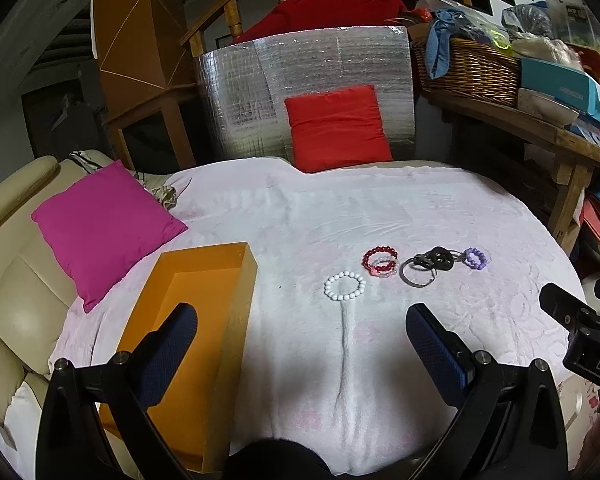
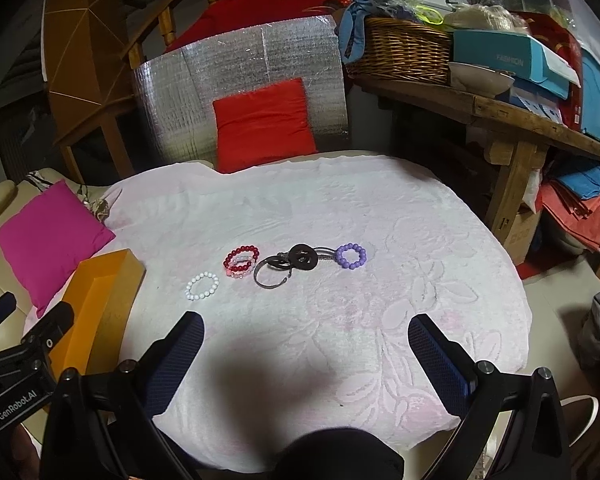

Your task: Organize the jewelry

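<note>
Bracelets (image 2: 284,266) all sit loose on the blanket (image 2: 380,240), orange box (image 1: 204,276) looks empty; both grippers (image 1: 300,344) (image 2: 306,344) spread wide, holding nothing.

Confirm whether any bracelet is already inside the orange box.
No: the orange box shows only its bare floor, while the white bead bracelet lies outside it on the cloth.

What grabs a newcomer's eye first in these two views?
Probably the row of jewelry mid-blanket: white bead bracelet, red bead bracelet, dark metal bangle and purple bead bracelet. Next, the open orange box on the left near the magenta pillow. Both the left gripper and right gripper are open and empty.
</note>
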The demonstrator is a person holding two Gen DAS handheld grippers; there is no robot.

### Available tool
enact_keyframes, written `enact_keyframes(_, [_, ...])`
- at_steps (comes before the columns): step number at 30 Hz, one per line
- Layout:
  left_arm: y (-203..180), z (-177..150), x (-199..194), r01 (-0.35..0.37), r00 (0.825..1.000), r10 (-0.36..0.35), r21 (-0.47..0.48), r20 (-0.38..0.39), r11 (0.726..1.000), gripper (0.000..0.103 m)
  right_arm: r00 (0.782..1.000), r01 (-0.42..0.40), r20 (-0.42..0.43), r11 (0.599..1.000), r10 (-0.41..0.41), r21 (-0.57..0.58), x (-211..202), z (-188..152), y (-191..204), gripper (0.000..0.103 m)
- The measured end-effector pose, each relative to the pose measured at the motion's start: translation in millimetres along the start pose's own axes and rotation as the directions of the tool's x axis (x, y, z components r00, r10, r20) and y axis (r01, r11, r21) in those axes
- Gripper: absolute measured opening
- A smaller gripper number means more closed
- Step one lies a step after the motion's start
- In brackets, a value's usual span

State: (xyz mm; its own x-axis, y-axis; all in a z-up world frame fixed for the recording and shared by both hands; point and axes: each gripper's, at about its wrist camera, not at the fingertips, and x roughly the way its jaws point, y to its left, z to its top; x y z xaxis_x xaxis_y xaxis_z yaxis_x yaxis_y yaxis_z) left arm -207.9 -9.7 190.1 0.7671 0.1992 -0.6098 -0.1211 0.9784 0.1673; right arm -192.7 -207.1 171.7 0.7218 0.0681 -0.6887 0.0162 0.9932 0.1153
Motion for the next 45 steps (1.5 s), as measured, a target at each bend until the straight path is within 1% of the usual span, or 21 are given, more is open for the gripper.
enact_keyframes(11, [1.6,3.3,18.3,0.0,1.0,0.0,-0.026,-0.006,1.0,0.103,1.0,-0.005,-0.002,1.0,0.005,0.005,19.7,3.6,0.9,0.103])
enact_keyframes(14, [-2.4,6.4,33.9,0.019,1.0,-0.019,-0.022,-0.015,1.0,0.103,1.0,-0.023,-0.003,1.0,0.023,0.013,30.6,8.8,-5.2,0.103])
enact_keyframes(18, [-6.9,9.6,81.8,0.056,0.994,-0.059,-0.039,-0.087,0.998,0.103,0.998,-0.067,0.012,0.997,0.066,0.038,65.5,19.4,-26.8,0.103])
enact_keyframes(21, [-6.8,9.0,126.9,0.049,0.986,-0.058,-0.061,-0.157,0.997,0.103,0.995,-0.094,-0.014,0.993,0.096,0.075,106.9,29.6,-49.1,0.103])
enact_keyframes(24, [-7.4,5.7,162.4,0.031,0.978,-0.046,-0.074,-0.206,0.997,0.103,0.995,-0.083,-0.043,0.992,0.088,0.09,145.3,37.5,-64.6,0.1])
enact_keyframes(26, [-10.8,4.2,178.5,0.032,0.974,-0.047,-0.072,-0.222,0.997,0.103,0.994,-0.079,-0.071,0.991,0.087,0.109,175.3,44.0,-73.3,0.09])
enact_keyframes(27, [-13.2,4.2,184.4,0.036,0.974,-0.05,-0.067,-0.223,0.997,0.103,0.991,-0.091,-0.083,0.988,0.102,0.128,187.1,46.7,-75.5,0.088])
enact_keyframes(29, [-19.1,4.4,194.2,0.041,0.974,-0.051,-0.047,-0.221,0.998,0.103,0.985,-0.123,-0.104,0.98,0.14,0.155,208.3,51.9,-74.2,0.079])
enact_keyframes(30, [-23.4,5.2,199.3,0.05,0.973,-0.057,-0.036,-0.223,0.998,0.103,0.981,-0.137,-0.115,0.977,0.157,0.164,218.5,54.4,-71.7,0.077])
enact_keyframes(33, [-30.1,5.8,206.9,0.072,0.975,-0.073,-0.015,-0.212,0.997,0.103,0.964,-0.179,-0.154,0.959,0.215,0.218,246.2,59.2,-60.5,0.068])
enact_keyframes(34, [-32.1,6.3,209.6,0.076,0.974,-0.076,-0.006,-0.212,0.997,0.103,0.957,-0.187,-0.173,0.953,0.232,0.24,254.6,58.9,-56.0,0.063])
enact_keyframes(36, [-34.4,5.7,212.4,0.08,0.975,-0.077,0.006,-0.207,0.997,0.103,0.953,-0.173,-0.204,0.954,0.225,0.246,269.0,56.2,-46.5,0.062])
enact_keyframes(37, [-34.8,5.3,212.4,0.08,0.976,-0.077,0.009,-0.204,0.997,0.103,0.951,-0.16,-0.225,0.96,0.213,0.231,275.4,54.8,-41.3,0.061])
enact_keyframes(39, [-35.8,5.3,212.1,0.081,0.978,-0.076,0.016,-0.194,0.997,0.103,0.95,-0.138,-0.25,0.969,0.188,0.204,285.3,52.2,-34.7,0.053])
enact_keyframes(41, [-38.1,5.5,213.3,0.083,0.979,-0.078,0.019,-0.191,0.996,0.103,0.941,-0.136,-0.277,0.966,0.196,0.221,291.9,48.9,-35.6,0.04])
enact_keyframes(42, [-38.9,5.9,213.1,0.083,0.979,-0.078,0.018,-0.19,0.996,0.103,0.938,-0.134,-0.285,0.965,0.197,0.227,294.8,47.2,-37.1,0.036])
enact_keyframes(44, [-41.5,6.9,211.6,0.088,0.98,-0.084,0.018,-0.182,0.996,0.103,0.937,-0.141,-0.281,0.961,0.207,0.239,295.5,45.6,-42.0,0.021])
enact_keyframes(45, [-43.6,8.0,209.9,0.092,0.981,-0.087,0.022,-0.176,0.996,0.103,0.933,-0.158,-0.277,0.954,0.228,0.254,294.0,46.1,-46.0,0.018])
